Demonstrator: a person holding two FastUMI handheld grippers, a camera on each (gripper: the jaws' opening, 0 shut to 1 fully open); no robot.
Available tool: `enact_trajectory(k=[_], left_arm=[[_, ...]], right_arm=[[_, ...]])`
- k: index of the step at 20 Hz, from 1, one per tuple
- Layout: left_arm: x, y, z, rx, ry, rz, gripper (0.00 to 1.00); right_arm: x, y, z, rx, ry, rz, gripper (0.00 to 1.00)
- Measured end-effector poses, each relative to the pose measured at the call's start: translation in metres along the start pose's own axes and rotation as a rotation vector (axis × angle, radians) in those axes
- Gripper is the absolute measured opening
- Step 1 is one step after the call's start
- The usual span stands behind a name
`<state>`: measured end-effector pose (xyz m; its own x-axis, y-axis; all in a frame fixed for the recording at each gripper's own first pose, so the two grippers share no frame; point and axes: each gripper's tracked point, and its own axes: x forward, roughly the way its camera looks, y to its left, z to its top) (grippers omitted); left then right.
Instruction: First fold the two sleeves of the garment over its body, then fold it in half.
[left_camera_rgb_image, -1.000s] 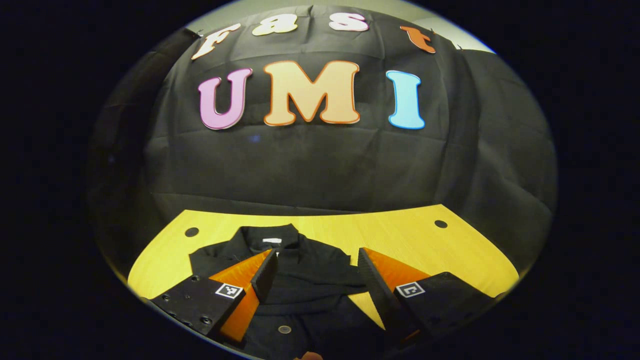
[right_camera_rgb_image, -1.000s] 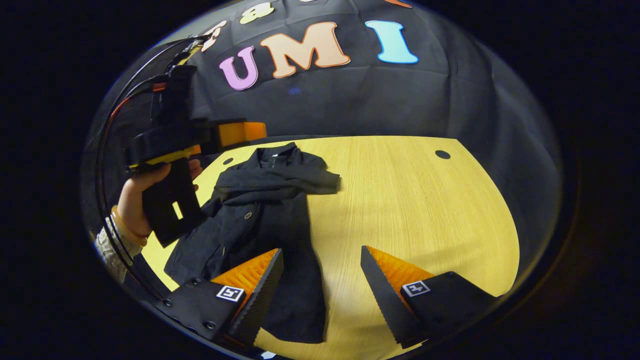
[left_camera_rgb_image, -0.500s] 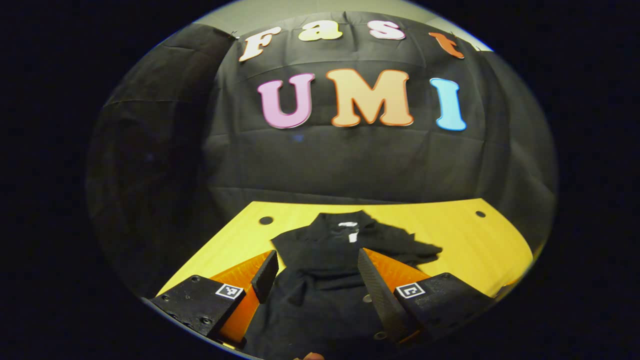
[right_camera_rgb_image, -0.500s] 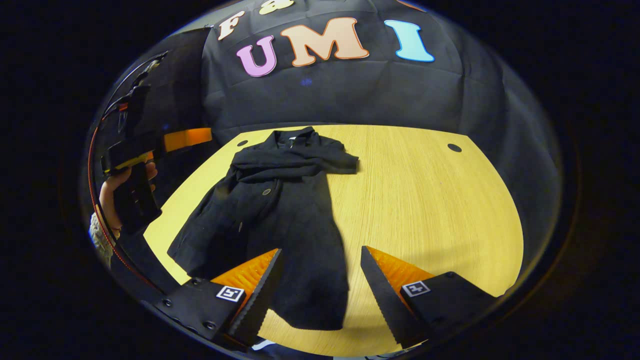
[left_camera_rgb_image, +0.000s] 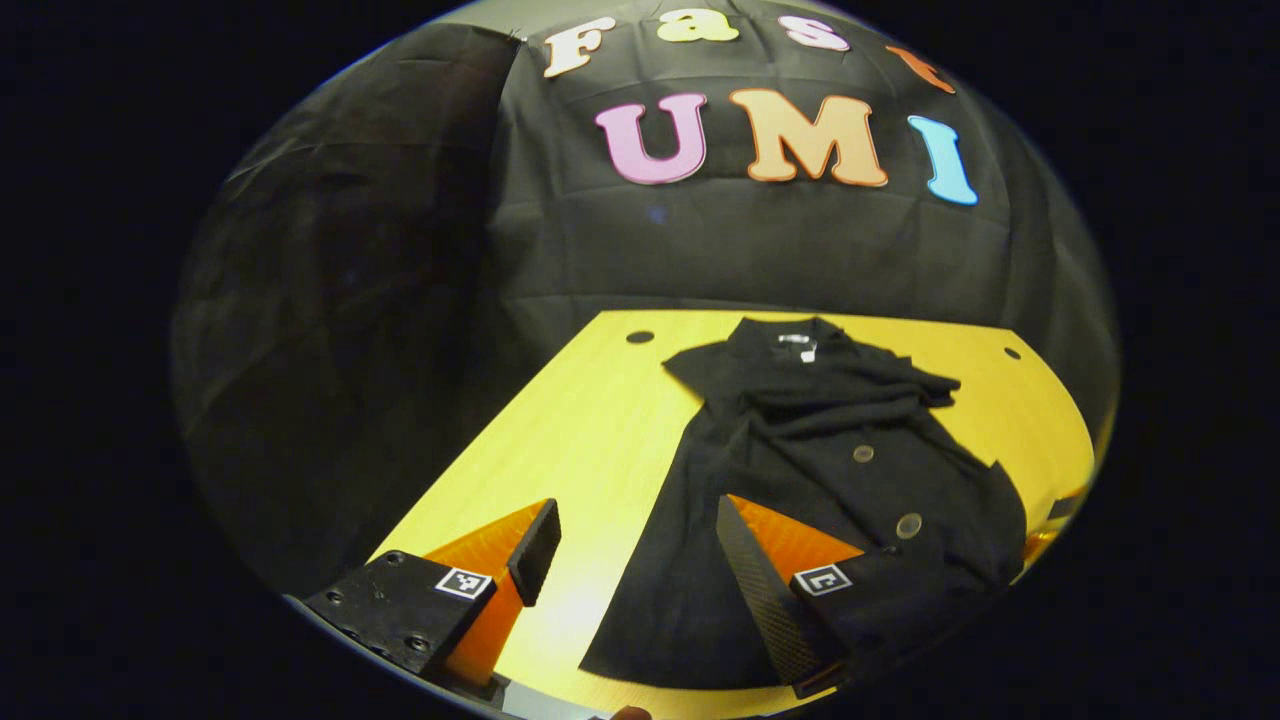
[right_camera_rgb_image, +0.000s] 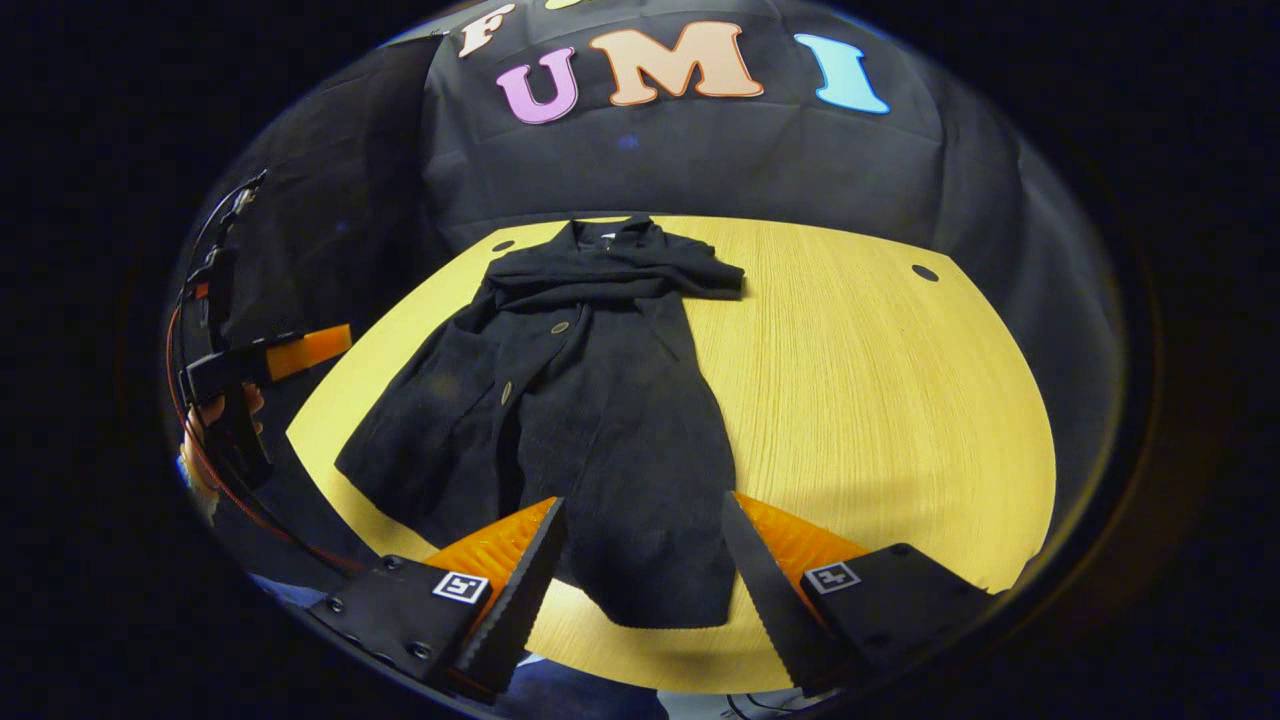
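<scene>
A black buttoned garment (right_camera_rgb_image: 590, 400) lies flat and lengthwise on the yellow table (right_camera_rgb_image: 880, 400), collar at the far end. Both sleeves (right_camera_rgb_image: 620, 275) are laid across the chest just below the collar. My right gripper (right_camera_rgb_image: 640, 520) is open above the near hem, holding nothing. In the left gripper view the garment (left_camera_rgb_image: 820, 470) lies ahead and to the right. My left gripper (left_camera_rgb_image: 632, 535) is open over the table (left_camera_rgb_image: 600, 420) by the garment's left edge, and one finger overlaps the cloth. The right gripper view has this left gripper (right_camera_rgb_image: 265, 360) off the table's left side, held by a hand (right_camera_rgb_image: 200, 440).
Small round holes sit near the table's far corners (right_camera_rgb_image: 925, 272) (right_camera_rgb_image: 502, 245) (left_camera_rgb_image: 640, 337). Bare wood stretches to the right of the garment (right_camera_rgb_image: 900, 450). The black booth cloth closes off the far side and the left. A cable (right_camera_rgb_image: 230, 480) trails from the left gripper.
Both grippers have drawn back from the collar end toward the near edge, and the left one has swung out to the left. The garment has not moved.
</scene>
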<state>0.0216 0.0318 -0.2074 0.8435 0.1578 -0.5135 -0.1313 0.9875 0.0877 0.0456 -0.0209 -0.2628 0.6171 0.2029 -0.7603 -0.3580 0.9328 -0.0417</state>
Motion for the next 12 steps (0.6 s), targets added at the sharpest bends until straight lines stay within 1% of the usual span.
enact_trajectory(k=[1, 2, 3, 4, 6, 8, 9, 10, 11, 12], left_arm=[[-0.003, 0.001, -0.014, 0.005, 0.026, 0.002, 0.94], [-0.007, 0.000, -0.027, 0.009, 0.046, -0.001, 0.94], [-0.011, -0.002, -0.039, 0.017, 0.063, -0.007, 0.94], [-0.015, -0.005, -0.050, 0.031, 0.083, -0.016, 0.94], [-0.021, -0.009, -0.071, 0.048, 0.129, -0.037, 0.93], [-0.026, -0.011, -0.084, 0.041, 0.156, -0.051, 0.93], [-0.028, -0.011, -0.088, 0.035, 0.165, -0.054, 0.93], [-0.029, -0.011, -0.093, 0.030, 0.175, -0.057, 0.93], [-0.026, -0.012, -0.101, 0.033, 0.188, -0.055, 0.93], [-0.026, -0.011, -0.106, 0.042, 0.200, -0.050, 0.93]], right_arm=[[0.001, 0.000, -0.003, 0.004, 0.007, -0.005, 0.94], [0.003, 0.000, -0.008, 0.010, 0.016, -0.010, 0.94], [0.004, 0.001, -0.011, 0.017, 0.020, -0.010, 0.98], [0.004, 0.001, -0.017, 0.024, 0.028, -0.012, 0.94], [0.007, 0.001, -0.024, 0.030, 0.042, -0.015, 0.94], [0.010, -0.001, -0.031, 0.031, 0.056, -0.021, 0.94], [0.012, -0.002, -0.034, 0.033, 0.063, -0.023, 0.98], [0.013, -0.003, -0.037, 0.035, 0.070, -0.025, 0.98], [0.015, -0.003, -0.039, 0.039, 0.076, -0.024, 0.94], [0.016, -0.003, -0.042, 0.043, 0.082, -0.022, 0.94]])
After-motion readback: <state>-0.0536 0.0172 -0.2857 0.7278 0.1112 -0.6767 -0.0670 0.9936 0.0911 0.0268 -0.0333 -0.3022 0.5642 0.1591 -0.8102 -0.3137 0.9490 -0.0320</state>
